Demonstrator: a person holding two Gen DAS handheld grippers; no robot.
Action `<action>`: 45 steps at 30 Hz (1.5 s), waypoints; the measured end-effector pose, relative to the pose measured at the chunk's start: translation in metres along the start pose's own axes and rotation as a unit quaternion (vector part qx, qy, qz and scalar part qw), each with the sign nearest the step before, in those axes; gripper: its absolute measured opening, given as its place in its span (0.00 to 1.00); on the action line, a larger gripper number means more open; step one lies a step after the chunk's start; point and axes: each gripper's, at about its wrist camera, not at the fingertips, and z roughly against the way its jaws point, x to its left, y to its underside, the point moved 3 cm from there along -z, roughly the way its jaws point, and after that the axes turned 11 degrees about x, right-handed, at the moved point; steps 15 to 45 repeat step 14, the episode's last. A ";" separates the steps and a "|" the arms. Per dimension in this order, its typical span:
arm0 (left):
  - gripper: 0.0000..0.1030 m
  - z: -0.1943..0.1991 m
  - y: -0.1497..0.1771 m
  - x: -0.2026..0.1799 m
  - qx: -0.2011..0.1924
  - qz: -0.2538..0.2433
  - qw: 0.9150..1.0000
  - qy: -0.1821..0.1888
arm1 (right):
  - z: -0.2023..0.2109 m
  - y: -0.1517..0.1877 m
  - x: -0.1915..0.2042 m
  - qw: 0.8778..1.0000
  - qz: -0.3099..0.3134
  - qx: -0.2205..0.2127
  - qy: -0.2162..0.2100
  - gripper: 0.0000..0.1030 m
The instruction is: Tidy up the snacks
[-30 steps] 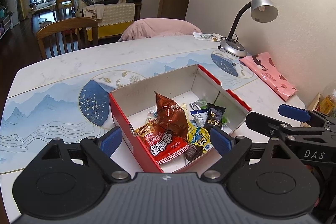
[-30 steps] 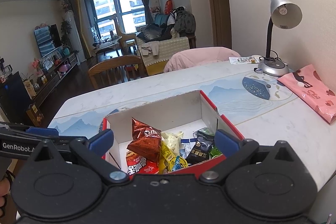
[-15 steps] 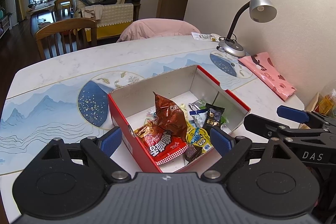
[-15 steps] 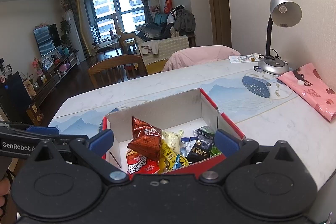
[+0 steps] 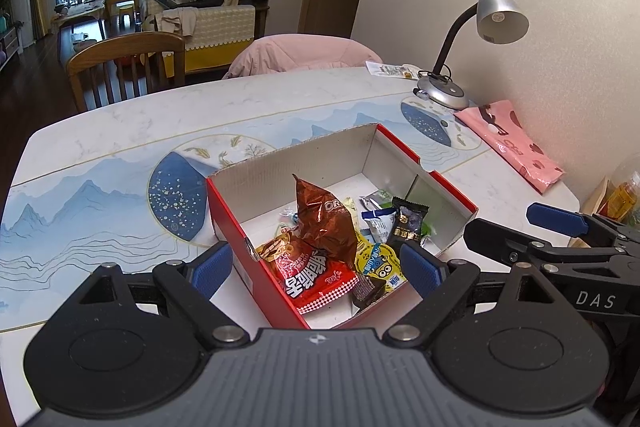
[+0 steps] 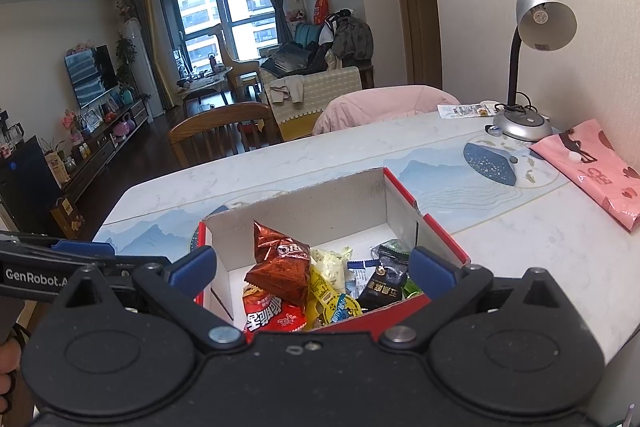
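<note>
A red cardboard box (image 5: 236, 227) (image 6: 444, 239) with a white inside stands open on the table. Several snack packs lie in its near half: a brown Oreo bag (image 5: 324, 223) (image 6: 280, 267), a red bag with white lettering (image 5: 312, 279) (image 6: 272, 319), a yellow pack (image 5: 378, 261) (image 6: 332, 301) and a black pack (image 5: 408, 225) (image 6: 386, 285). My left gripper (image 5: 316, 269) is open and empty, above the box's near edge. My right gripper (image 6: 312, 269) is open and empty, above the same edge; it also shows in the left wrist view (image 5: 556, 231).
A silver desk lamp (image 5: 472, 47) (image 6: 532, 67) stands at the far right by the wall. A pink bag (image 5: 512, 143) (image 6: 592, 167) lies right of the box. A wooden chair (image 5: 128, 63) and a pink-covered chair (image 5: 304, 51) stand at the table's far side.
Both grippers have drifted very slightly; the box and snacks lie as before. Both stay open and empty.
</note>
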 end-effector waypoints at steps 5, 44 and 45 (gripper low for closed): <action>0.89 0.000 0.000 0.001 0.000 0.000 1.000 0.001 | 0.000 0.000 0.000 1.000 0.000 0.000 0.000 1.00; 0.88 -0.001 0.001 0.001 0.000 0.002 1.000 -0.001 | 0.000 0.000 0.001 1.000 0.001 0.001 -0.001 1.00; 0.88 -0.001 0.001 0.001 0.000 0.002 1.000 -0.001 | 0.000 0.000 0.001 1.000 0.001 0.001 -0.001 1.00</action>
